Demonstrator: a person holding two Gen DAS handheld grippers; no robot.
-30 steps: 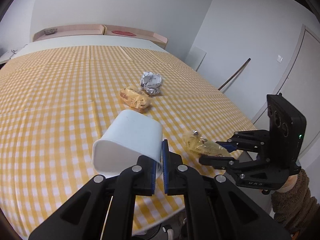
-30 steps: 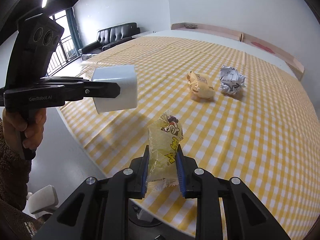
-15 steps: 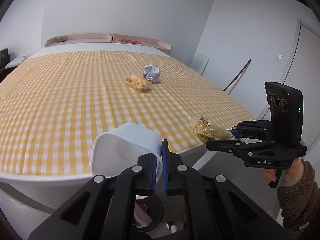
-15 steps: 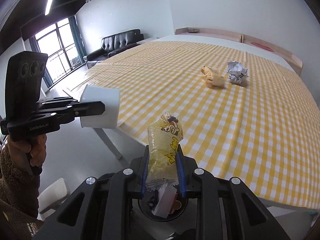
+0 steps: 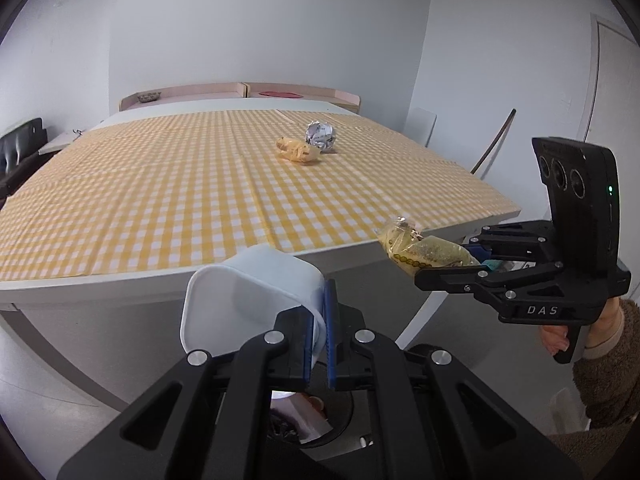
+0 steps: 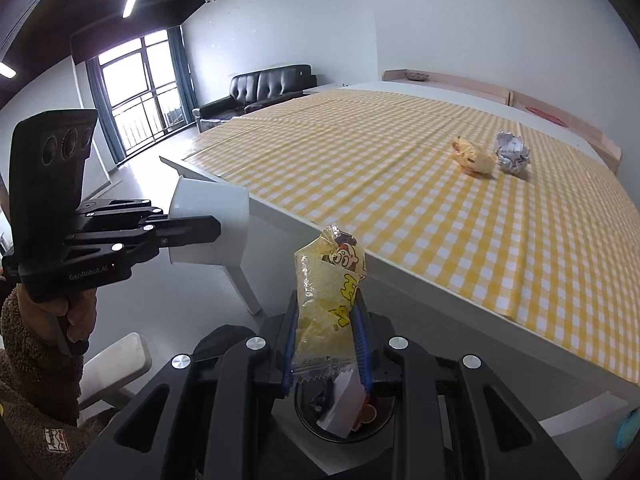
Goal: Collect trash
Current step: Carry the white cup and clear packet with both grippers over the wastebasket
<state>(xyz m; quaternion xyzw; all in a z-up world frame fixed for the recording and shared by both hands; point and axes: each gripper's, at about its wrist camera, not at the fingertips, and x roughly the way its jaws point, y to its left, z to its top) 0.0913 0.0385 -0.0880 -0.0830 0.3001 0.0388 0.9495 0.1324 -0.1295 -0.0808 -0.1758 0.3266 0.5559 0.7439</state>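
A: Both hands have pulled back off the table [image 5: 120, 216] since a second ago — the white cup [image 5: 248, 300] and the snack bag [image 6: 328, 292] were over the checked cloth then, now they hang past the table edge, above the bin [image 6: 348, 412] on the floor.

B: Grips?

A: Left gripper [image 5: 318, 344] is pinched nearly shut on the cup's rim, cup tipped on its side with the mouth toward the camera. Right gripper [image 6: 326, 344] is clamped narrow on the lower half of the yellow bag, bag standing up between the pads.

B: Step in hand?

A: Drop both in the bin, I'd say. The bin sits right under the right gripper, already holding paper scraps. From the left wrist view it's mostly hidden behind the gripper.

B: How to do it well?

A: Centre each item over the bin mouth before letting go — the bag is light and crinkly, so it may cling to a pad or drift. The cup is wide next to that opening, so bring it low and square before release, one at a time.

B: What's left?

A: A second yellow wrapper [image 5: 298, 151] and a foil ball [image 5: 320, 135], just beside each other far across the table.
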